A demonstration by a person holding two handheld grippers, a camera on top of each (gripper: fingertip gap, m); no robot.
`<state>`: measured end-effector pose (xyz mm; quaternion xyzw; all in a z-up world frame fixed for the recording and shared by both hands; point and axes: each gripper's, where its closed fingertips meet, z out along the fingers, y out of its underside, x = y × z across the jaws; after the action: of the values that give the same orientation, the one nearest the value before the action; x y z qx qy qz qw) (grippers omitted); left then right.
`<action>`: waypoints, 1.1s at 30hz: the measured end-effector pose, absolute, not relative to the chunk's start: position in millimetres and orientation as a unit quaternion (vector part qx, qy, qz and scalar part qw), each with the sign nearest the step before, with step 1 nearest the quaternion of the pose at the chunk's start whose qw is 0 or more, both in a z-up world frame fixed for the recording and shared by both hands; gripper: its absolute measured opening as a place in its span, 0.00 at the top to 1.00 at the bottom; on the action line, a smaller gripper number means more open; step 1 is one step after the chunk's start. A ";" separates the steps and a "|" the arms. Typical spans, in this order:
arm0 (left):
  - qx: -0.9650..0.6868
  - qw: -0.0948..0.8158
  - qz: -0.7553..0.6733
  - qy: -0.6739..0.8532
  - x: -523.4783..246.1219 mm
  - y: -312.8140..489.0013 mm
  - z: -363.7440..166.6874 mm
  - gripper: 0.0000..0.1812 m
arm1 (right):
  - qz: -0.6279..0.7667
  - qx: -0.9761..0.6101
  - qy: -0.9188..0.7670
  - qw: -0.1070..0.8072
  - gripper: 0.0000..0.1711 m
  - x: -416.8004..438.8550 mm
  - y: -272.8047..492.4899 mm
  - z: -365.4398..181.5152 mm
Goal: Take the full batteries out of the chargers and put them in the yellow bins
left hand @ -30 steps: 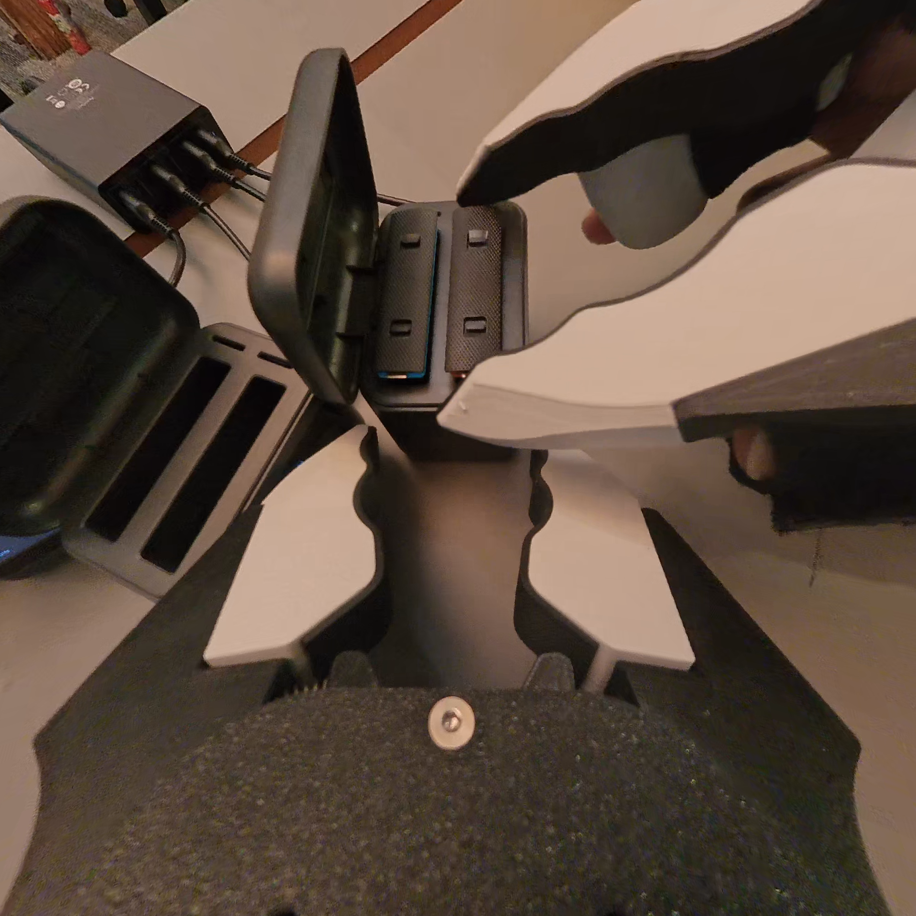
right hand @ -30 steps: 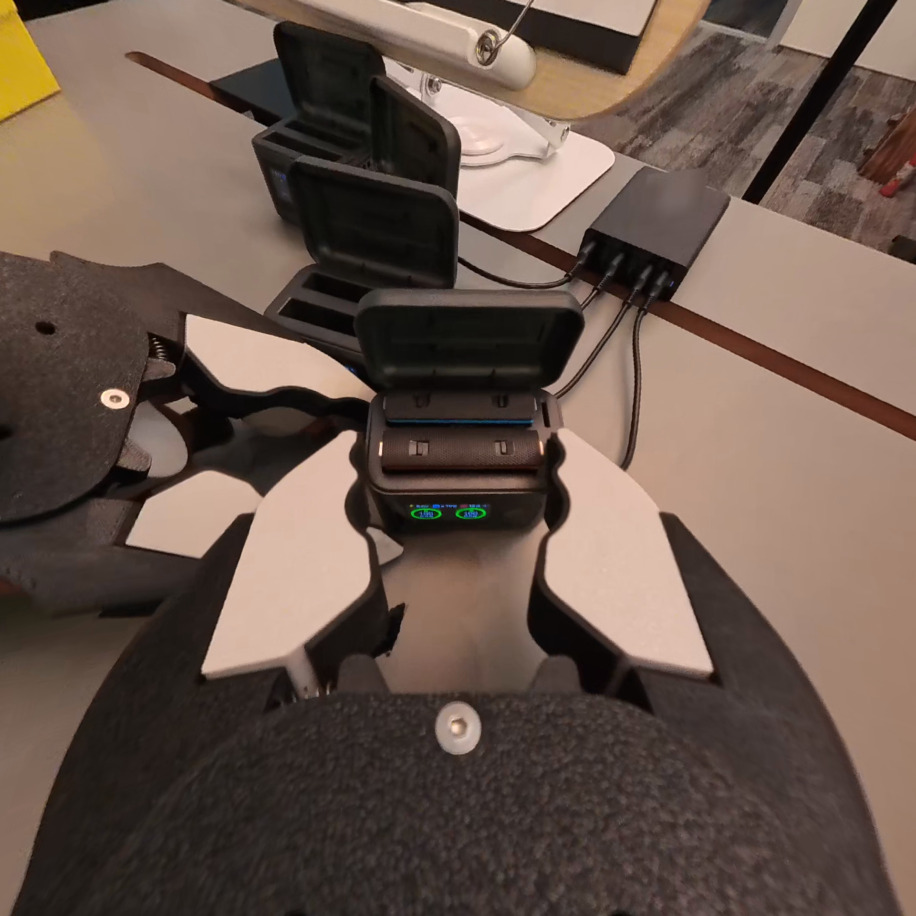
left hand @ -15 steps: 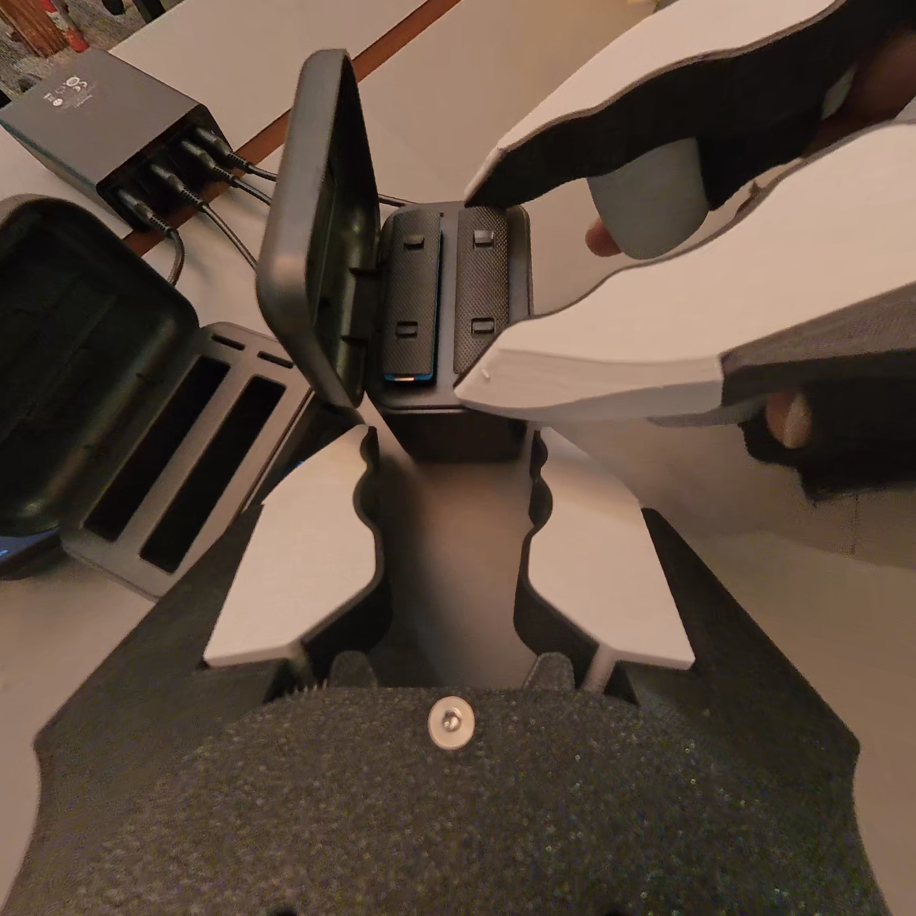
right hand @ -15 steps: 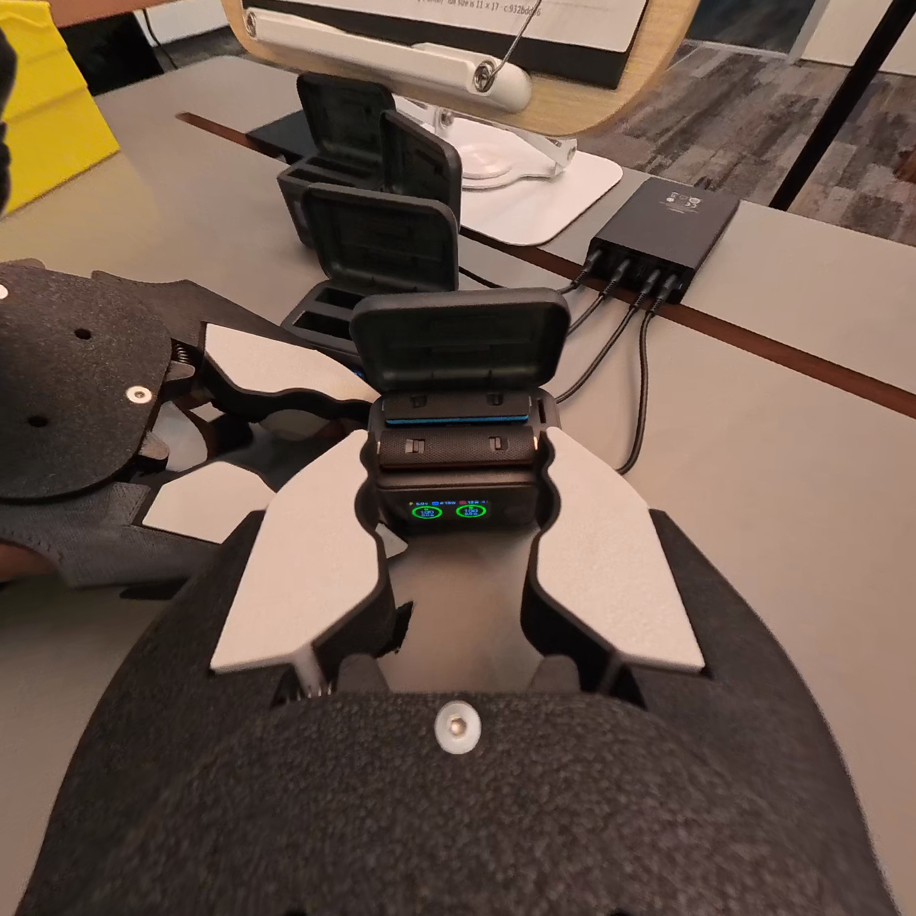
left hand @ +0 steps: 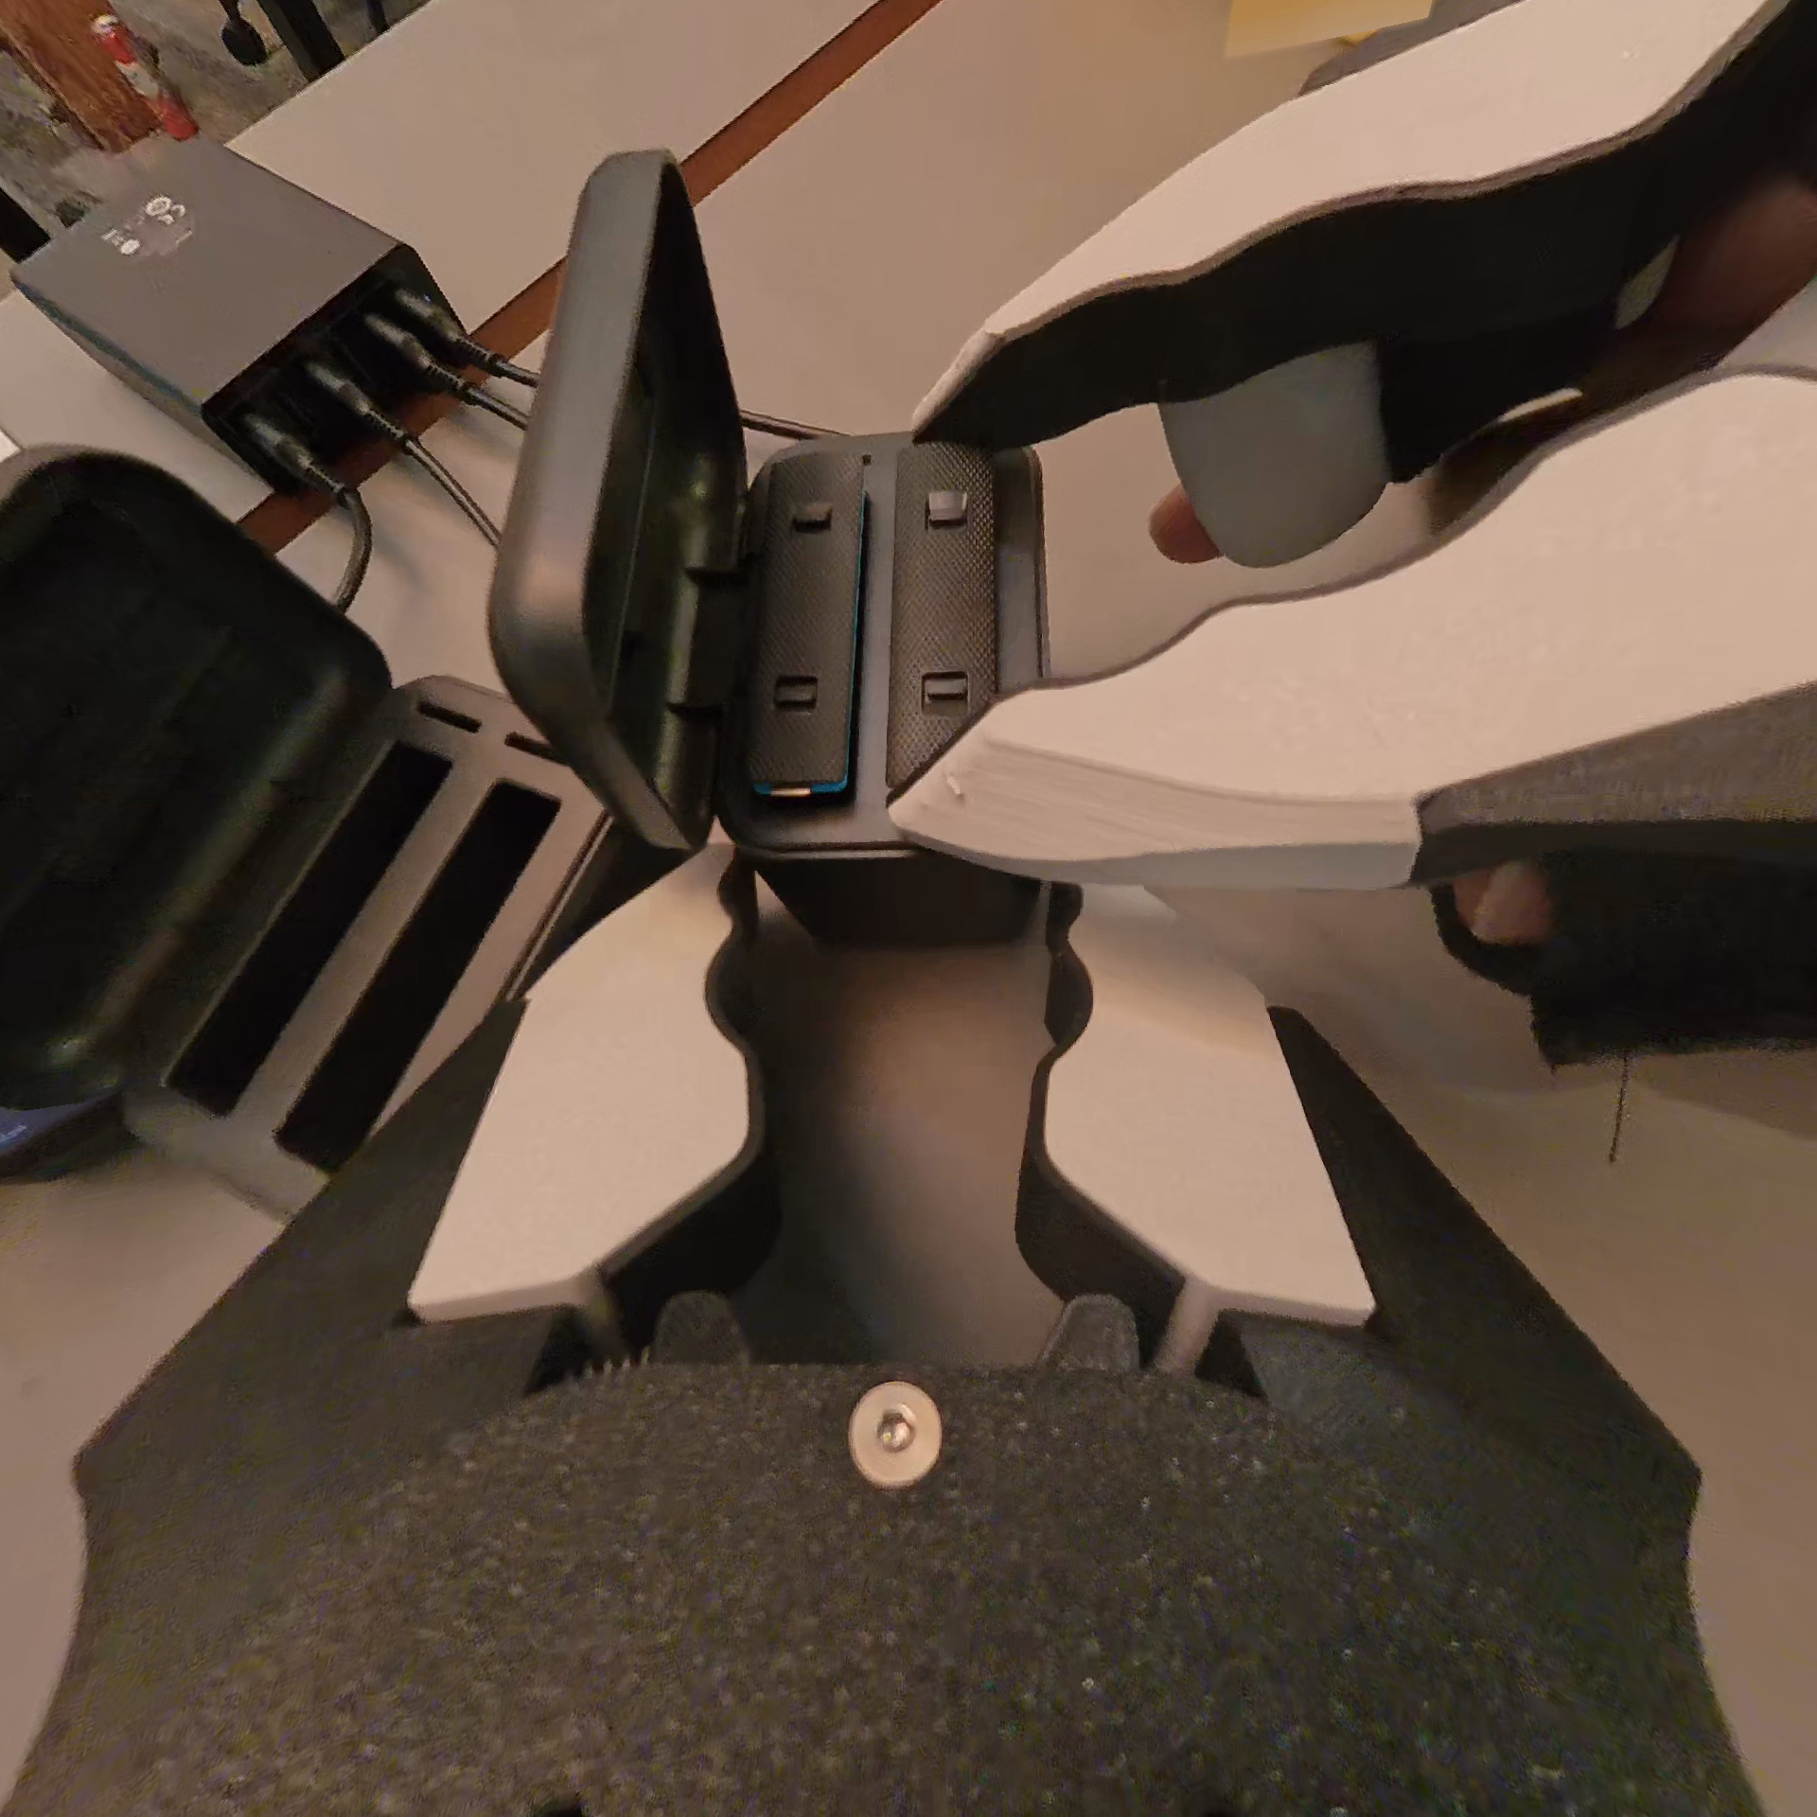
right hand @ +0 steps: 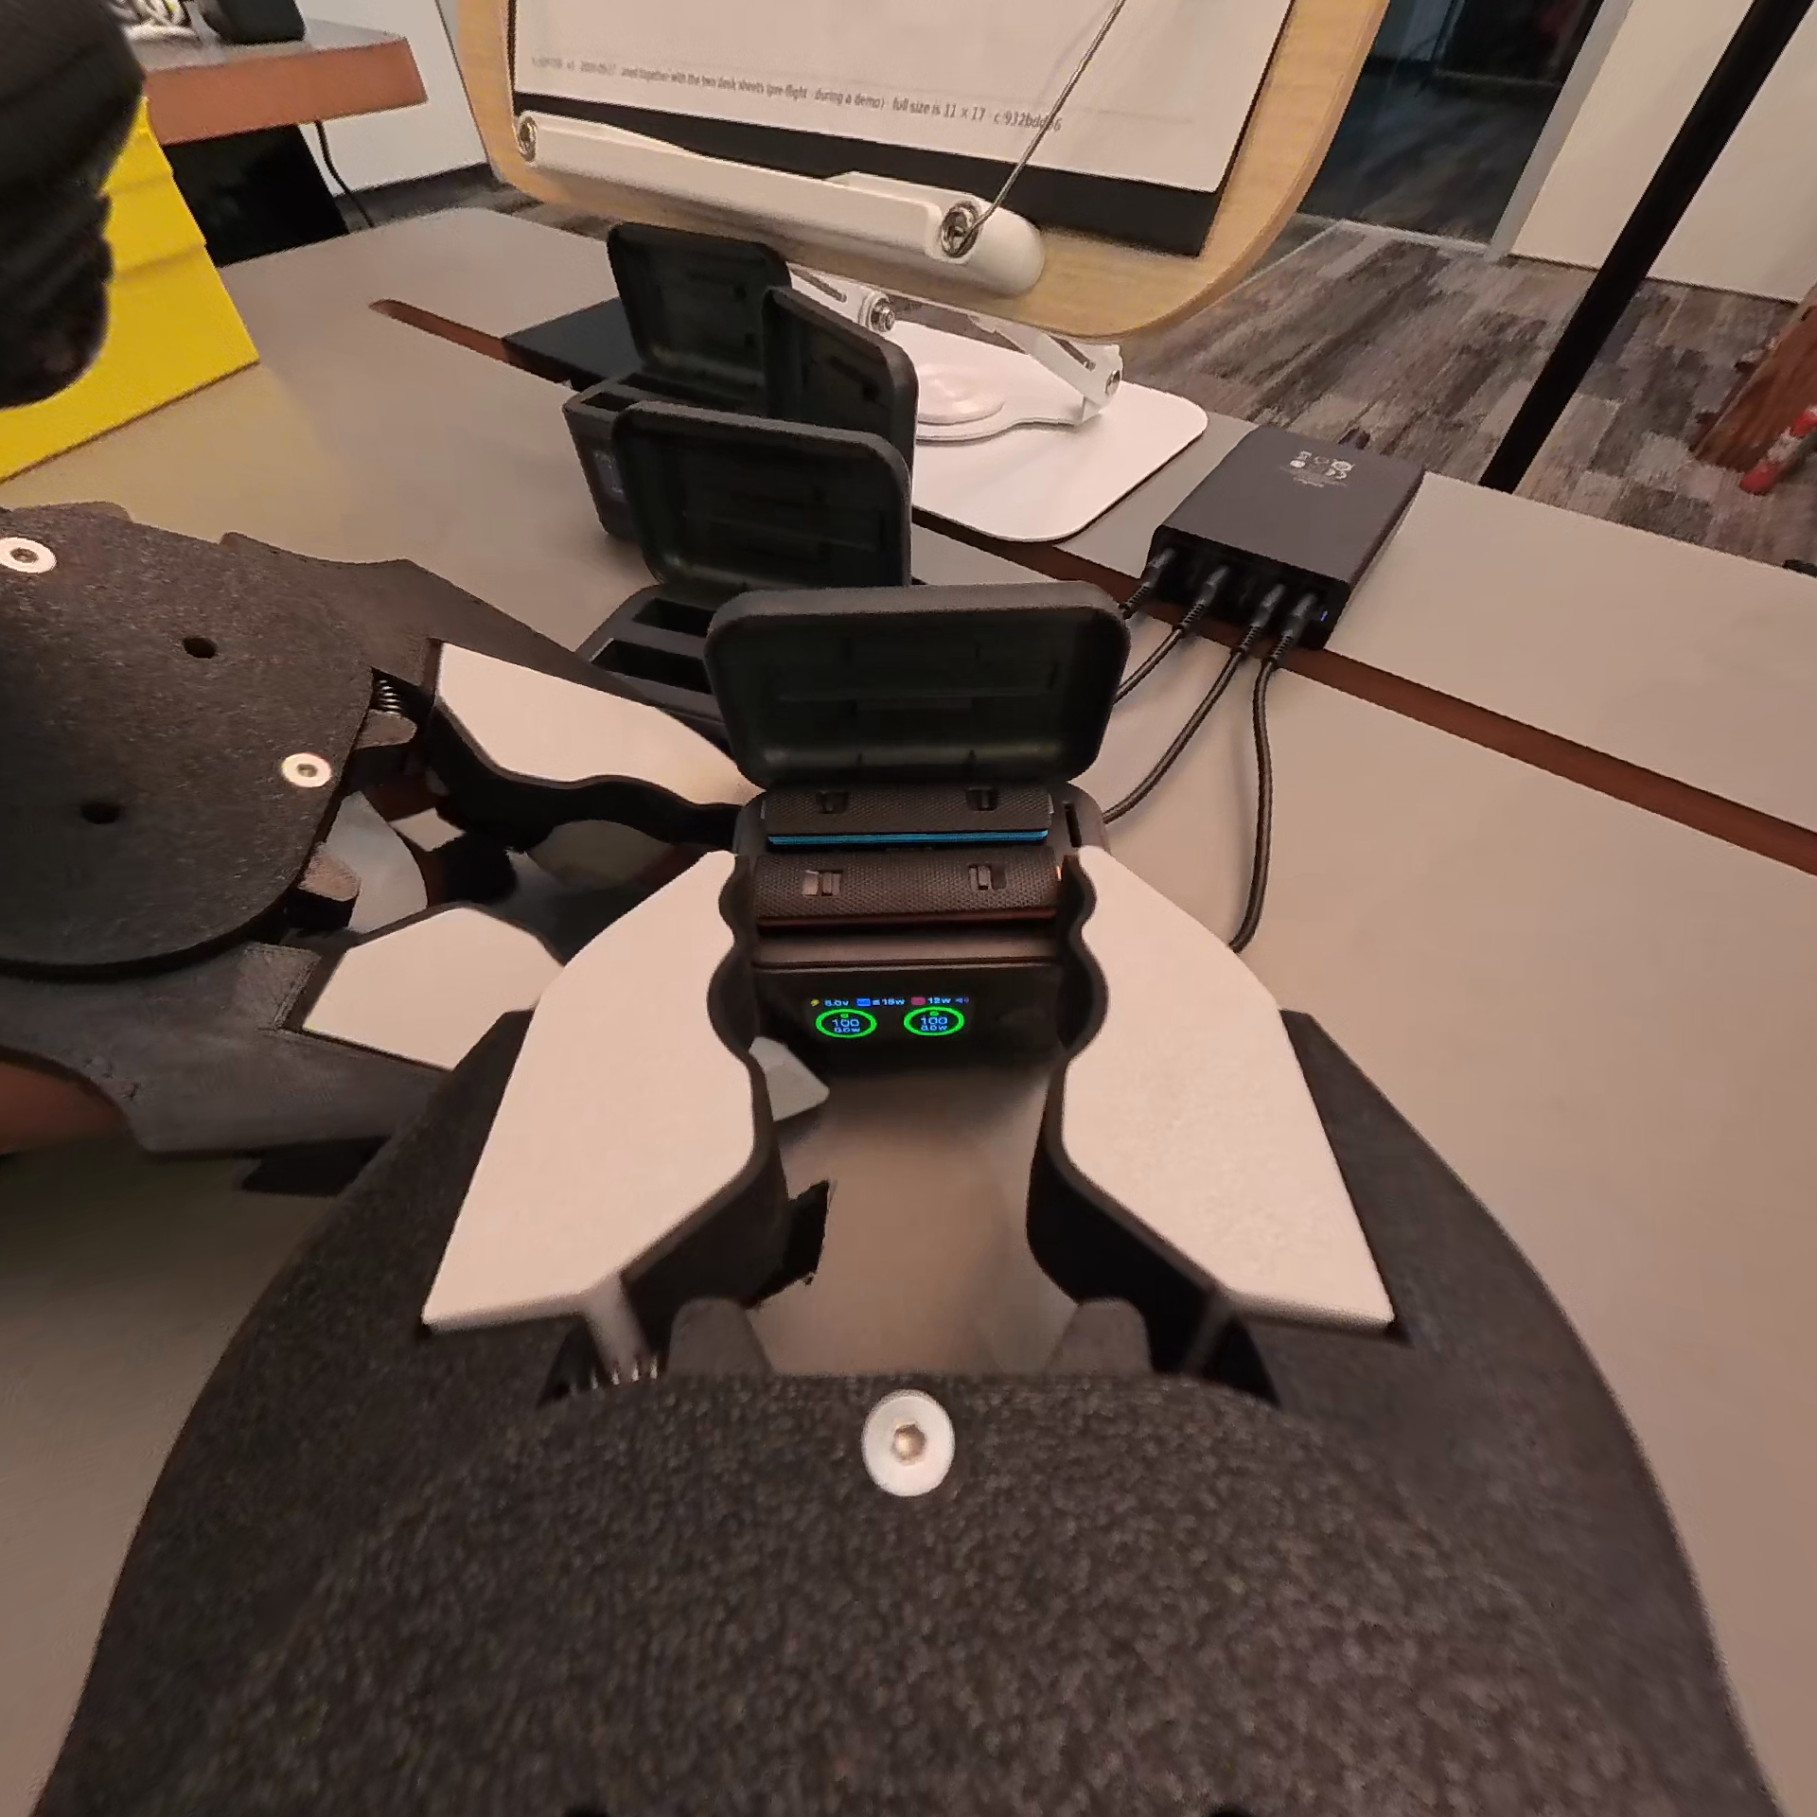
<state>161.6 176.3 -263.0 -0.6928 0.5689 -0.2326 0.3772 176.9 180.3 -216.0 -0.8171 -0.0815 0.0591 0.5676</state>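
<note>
Right wrist view: two textured black batteries (right hand: 909, 883) seated, charger (right hand: 900, 1013) lid open.

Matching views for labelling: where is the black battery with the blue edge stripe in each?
Left wrist view: black battery with the blue edge stripe, upper centre, beside the raised lid.
Right wrist view: centre, rear slot, under the lid.
Shared landmark: black multi-port power hub.
</note>
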 end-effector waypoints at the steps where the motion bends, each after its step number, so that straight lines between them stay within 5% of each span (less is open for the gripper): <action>1: -0.694 0.377 -0.234 0.567 161.8 177.0 -262.8 0.70 | 0.059 -0.817 -0.079 0.568 0.66 177.1 180.4 -215.9; 20: -0.689 0.359 -0.253 0.576 138.3 178.4 -259.7 0.71 | 0.063 -0.798 -0.079 0.594 0.66 155.4 182.3 -205.3; 33: -0.681 0.337 -0.275 0.590 129.3 176.3 -262.7 0.72 | 0.054 -0.708 -0.009 0.704 0.66 211.9 166.7 -66.0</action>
<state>129.3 176.3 -262.7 -0.6805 0.5898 -0.2748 0.3368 211.9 166.7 -66.0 -0.7077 -0.0094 0.0536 0.7044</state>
